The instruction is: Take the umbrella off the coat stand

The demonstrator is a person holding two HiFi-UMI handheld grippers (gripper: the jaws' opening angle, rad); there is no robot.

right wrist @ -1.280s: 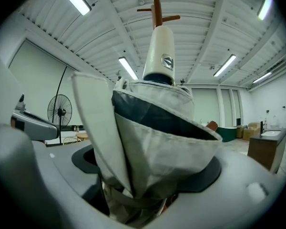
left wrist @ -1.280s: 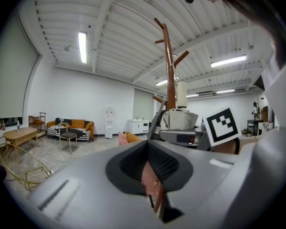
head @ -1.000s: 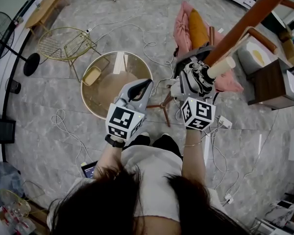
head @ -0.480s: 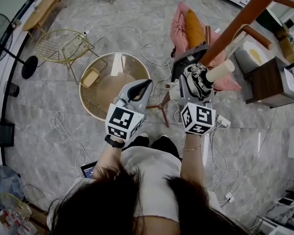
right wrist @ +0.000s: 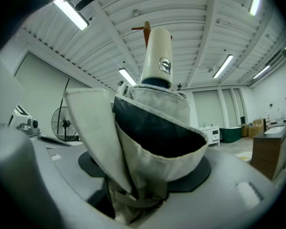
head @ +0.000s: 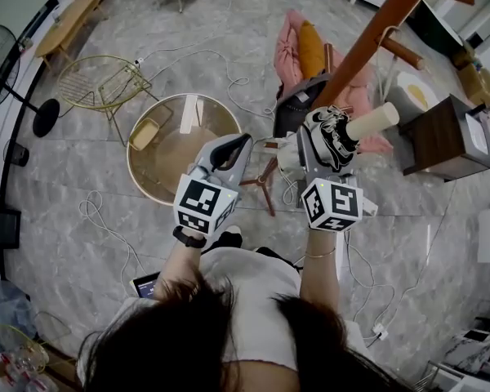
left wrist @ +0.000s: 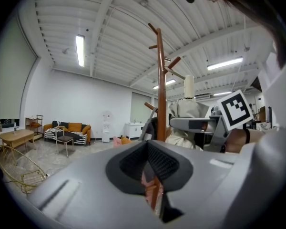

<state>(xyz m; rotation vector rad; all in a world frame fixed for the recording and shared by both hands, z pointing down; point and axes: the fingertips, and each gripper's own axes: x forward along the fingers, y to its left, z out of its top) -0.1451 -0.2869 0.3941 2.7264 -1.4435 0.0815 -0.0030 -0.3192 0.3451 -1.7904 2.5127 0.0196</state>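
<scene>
A folded beige umbrella (head: 336, 134) with a cream handle (head: 374, 121) stands upright between the jaws of my right gripper (head: 327, 131), which is shut on its fabric. In the right gripper view the umbrella (right wrist: 152, 123) fills the middle and its handle (right wrist: 157, 61) points up. The brown wooden coat stand (head: 367, 39) rises just beyond it, and whether the umbrella touches a peg is hidden. My left gripper (head: 233, 147) hangs to the left of the stand, jaws together, holding nothing. The left gripper view shows the stand's pole (left wrist: 161, 80) and the umbrella (left wrist: 186, 109) in the other gripper.
A round glass table (head: 180, 145) and a gold wire chair (head: 98, 84) stand at the left. A pink chair with an orange cushion (head: 306, 51) is behind the stand, a dark wooden cabinet (head: 441, 137) at the right. Cables lie across the marble floor (head: 82, 211).
My right gripper has risen with the umbrella in it, and the handle now sits a little off the pole. The left gripper has barely shifted.
</scene>
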